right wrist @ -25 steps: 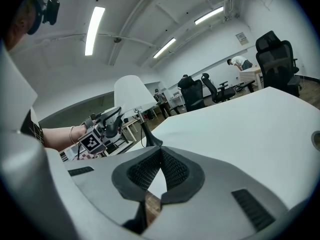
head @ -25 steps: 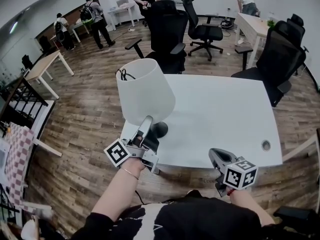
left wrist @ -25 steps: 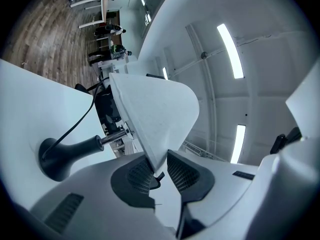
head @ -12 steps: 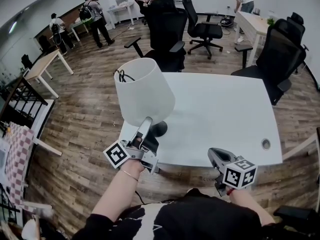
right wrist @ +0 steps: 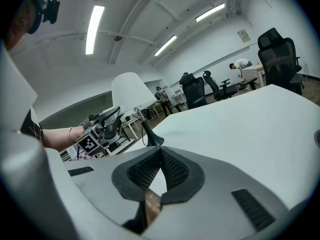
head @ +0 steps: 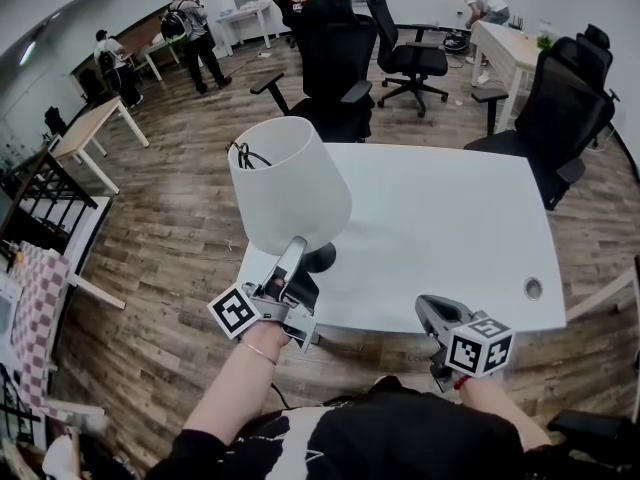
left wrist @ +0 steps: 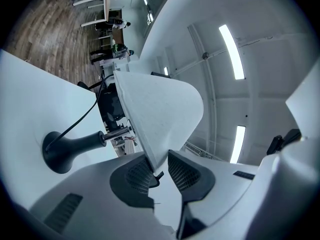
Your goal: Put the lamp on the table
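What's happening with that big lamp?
A person holds tongs in each hand. The lamp stands with its base on the white table, near a front corner. The left tongs have the rim of the shade between them and have just been opening, so it looks like the lamp is being let go. The right tongs are shut and empty, near the table's front edge.

The head view is looking steeply down on the surface (head: 450, 238). The left gripper view is pointing up, close under the lamp (left wrist: 160, 109); the right gripper view is seeing it farther off, at ten o'clock.
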The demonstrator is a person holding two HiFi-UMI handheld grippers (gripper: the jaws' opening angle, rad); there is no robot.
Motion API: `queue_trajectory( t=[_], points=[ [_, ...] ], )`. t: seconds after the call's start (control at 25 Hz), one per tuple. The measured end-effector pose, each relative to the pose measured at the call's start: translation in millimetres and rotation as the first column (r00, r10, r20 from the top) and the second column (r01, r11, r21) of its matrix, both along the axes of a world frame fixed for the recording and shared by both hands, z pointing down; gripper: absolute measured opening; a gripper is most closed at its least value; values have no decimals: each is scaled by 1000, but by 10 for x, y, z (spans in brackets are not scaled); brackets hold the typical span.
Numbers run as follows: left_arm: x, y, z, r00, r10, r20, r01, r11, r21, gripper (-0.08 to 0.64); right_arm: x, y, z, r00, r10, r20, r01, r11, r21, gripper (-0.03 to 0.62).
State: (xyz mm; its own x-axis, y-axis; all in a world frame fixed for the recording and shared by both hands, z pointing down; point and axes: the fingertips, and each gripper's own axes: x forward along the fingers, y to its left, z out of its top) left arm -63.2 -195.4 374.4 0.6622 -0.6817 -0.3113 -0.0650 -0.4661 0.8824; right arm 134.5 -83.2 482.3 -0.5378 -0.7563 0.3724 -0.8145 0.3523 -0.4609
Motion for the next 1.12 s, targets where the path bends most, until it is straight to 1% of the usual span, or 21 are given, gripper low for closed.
queue_trajectory(
  t=[0.24,0.6,0.92,1.12],
  points=[
    [-1,16,-8,1000,-1,-6,1,1000,-2,83,-14,-11,-3,1000,-11,-7,11,1000,-5,17],
    [31,71,44,1000,4,4,-4,1000,0,87,-21,-51,-7,999,-32,-15,32,999,-3,15],
    [29,80,34,1000,-2,-16,2,1000,1,92,-44,-94,-62,999,-45,-24,45,999,-2,15],
    [27,105,53,1000,-9,0,9,1000,11,95,-53,-94,-42,999,-47,-26,46,999,-6,15]
  ],
)
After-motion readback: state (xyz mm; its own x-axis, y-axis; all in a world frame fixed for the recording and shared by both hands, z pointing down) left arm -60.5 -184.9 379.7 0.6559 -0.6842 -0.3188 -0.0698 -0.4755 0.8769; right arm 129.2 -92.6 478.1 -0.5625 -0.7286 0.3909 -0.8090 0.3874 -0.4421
